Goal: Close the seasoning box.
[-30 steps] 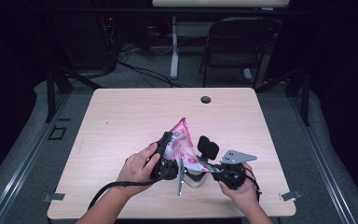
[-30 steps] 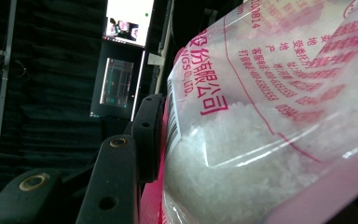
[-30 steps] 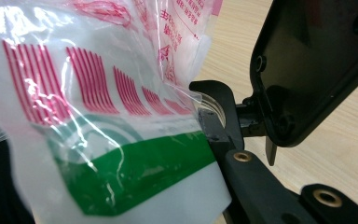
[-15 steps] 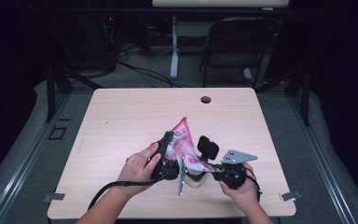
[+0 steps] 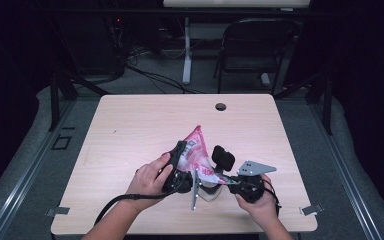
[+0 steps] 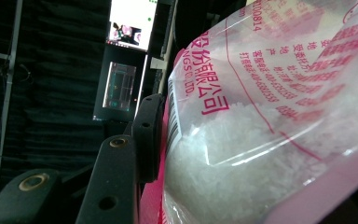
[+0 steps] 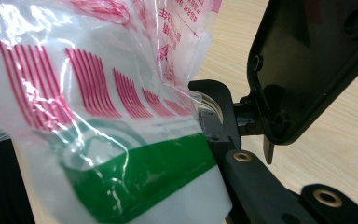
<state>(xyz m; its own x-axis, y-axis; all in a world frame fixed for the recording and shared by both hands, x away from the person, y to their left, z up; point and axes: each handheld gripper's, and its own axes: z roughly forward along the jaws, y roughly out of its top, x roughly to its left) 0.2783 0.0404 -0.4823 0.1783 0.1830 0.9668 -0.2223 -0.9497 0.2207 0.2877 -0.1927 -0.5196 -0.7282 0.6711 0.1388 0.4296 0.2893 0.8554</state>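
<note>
- Dark room, pale wooden table (image 5: 130,130) with a small round hole near the far edge; person's forearms come in from the near side.
- Left gripper (image 5: 179,167): jaws pinching the pink-printed plastic bag (image 5: 196,150) on its left side; one black pad flat against the film.
- Bag held above the near-middle of the table, between both grippers, long axis tilted up and away; clear film, white granules inside, red print, green band low down.
- Right gripper (image 5: 219,175): jaws pressed together on the bag's lower right edge, about as near as the left.
</note>
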